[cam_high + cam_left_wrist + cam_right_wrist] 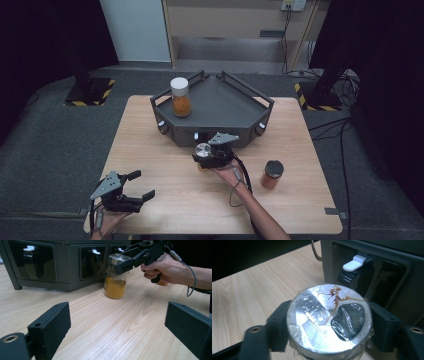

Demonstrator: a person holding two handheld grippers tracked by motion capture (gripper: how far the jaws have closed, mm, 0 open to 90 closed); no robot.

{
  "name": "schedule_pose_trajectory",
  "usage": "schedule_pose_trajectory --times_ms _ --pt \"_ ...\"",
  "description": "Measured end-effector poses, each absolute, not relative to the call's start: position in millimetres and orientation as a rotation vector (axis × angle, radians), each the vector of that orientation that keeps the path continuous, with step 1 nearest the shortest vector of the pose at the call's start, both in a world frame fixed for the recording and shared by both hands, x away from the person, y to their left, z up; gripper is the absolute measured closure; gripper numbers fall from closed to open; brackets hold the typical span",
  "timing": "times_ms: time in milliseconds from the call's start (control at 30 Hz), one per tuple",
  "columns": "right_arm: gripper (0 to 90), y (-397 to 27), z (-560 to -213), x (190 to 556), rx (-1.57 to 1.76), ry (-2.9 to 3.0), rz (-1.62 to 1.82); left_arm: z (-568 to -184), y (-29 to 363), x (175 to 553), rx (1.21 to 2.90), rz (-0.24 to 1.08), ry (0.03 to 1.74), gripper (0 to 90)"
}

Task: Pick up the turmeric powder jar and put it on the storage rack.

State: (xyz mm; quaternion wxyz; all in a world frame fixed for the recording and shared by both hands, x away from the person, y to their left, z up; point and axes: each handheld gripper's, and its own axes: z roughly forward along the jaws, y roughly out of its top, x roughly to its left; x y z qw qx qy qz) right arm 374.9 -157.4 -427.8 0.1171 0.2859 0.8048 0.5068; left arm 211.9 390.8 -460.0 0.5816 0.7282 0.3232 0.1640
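Foil-sealed glass jar (117, 277) of orange powder, upright, long axis vertical, on wooden table (150, 150) just in front of grey tray (220, 100). 3 jars counted, left to right: white-lidded jar (180, 97) on tray, foil-topped jar, black-lidded jar (273, 173) on table. Left gripper (135, 185) at near left, jaws wide apart, nothing between. Right gripper (327, 327) clamped across foil-topped jar's neck.

Lab; black curtains (45, 40), hazard-taped stands (90, 92)
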Motion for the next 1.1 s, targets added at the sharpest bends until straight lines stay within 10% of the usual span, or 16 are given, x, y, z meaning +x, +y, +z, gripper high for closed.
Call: schedule_pose_trajectory --times_ms 1100 --pt "34.1 -162.7 -374.4 371.9 0.741 2.402 1.442 -460.3 390.8 212.6 1.702 0.38 0.755 5.7"
